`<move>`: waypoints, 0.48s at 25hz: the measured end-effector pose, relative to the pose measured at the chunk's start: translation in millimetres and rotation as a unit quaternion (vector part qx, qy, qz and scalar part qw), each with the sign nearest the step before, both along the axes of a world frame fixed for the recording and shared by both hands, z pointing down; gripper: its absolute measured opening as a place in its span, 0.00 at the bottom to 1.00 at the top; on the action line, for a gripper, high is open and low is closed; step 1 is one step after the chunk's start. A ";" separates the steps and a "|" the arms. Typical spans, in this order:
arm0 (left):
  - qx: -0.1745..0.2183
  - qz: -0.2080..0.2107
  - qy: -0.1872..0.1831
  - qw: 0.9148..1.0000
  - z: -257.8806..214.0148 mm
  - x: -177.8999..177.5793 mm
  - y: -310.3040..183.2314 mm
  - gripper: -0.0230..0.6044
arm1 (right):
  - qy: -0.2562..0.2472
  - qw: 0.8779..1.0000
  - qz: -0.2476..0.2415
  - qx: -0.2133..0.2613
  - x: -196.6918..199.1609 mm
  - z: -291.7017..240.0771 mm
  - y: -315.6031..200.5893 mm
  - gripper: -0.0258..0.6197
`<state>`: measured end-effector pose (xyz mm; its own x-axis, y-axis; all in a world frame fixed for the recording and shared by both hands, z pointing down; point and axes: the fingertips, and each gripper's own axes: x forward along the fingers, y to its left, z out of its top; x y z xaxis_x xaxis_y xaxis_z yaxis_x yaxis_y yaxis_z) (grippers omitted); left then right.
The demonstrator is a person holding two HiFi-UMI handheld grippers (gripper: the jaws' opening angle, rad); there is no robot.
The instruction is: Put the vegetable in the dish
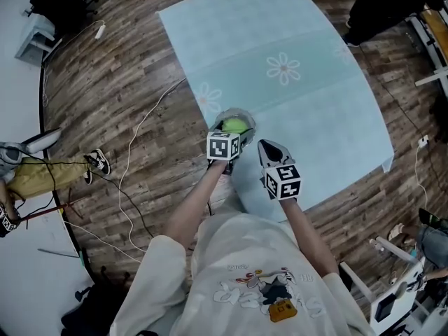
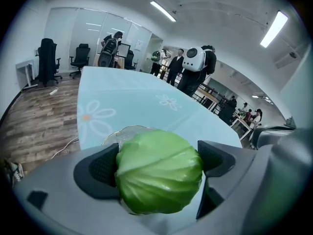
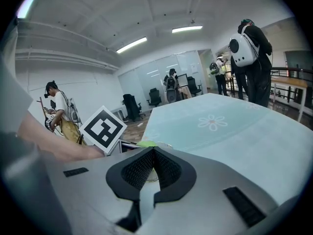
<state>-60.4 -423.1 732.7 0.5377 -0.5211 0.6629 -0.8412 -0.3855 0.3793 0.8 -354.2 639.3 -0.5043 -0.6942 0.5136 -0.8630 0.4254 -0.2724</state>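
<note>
**Head view.** Your left hand-held gripper point(image 1: 231, 133) holds the cabbage point(image 1: 234, 125) at frame centre, at the glass dish point(image 1: 248, 120) on the bench point(image 1: 315, 82). Your right hand-held gripper point(image 1: 269, 148) sits just right of it.

**Left gripper view.** The jaws pinch the cabbage from left and right at lower centre. It is nearly round, with no clear long axis, and its leaf folds slant up to the right.

**Right gripper view.** The jaws are pressed together with nothing between them. A green sliver of cabbage shows just above them.
</note>
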 end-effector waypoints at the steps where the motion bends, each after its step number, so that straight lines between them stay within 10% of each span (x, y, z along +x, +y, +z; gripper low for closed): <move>1: -0.004 0.003 -0.007 1.000 4.5 0.7 -0.6 0.86 | 0.002 1.000 0.000 -0.005 -0.6 3.3 -0.4 0.07; 12: -0.023 -0.007 -0.089 0.996 44.8 2.3 -17.1 0.86 | 0.000 1.000 -0.005 -0.021 -7.3 10.2 8.1 0.07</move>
<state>-58.1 -440.2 777.5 0.4023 -0.4952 0.7700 -0.9018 -0.3594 0.2400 -6.5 -346.1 649.6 -0.5116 -0.6662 0.5426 -0.8585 0.4226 -0.2905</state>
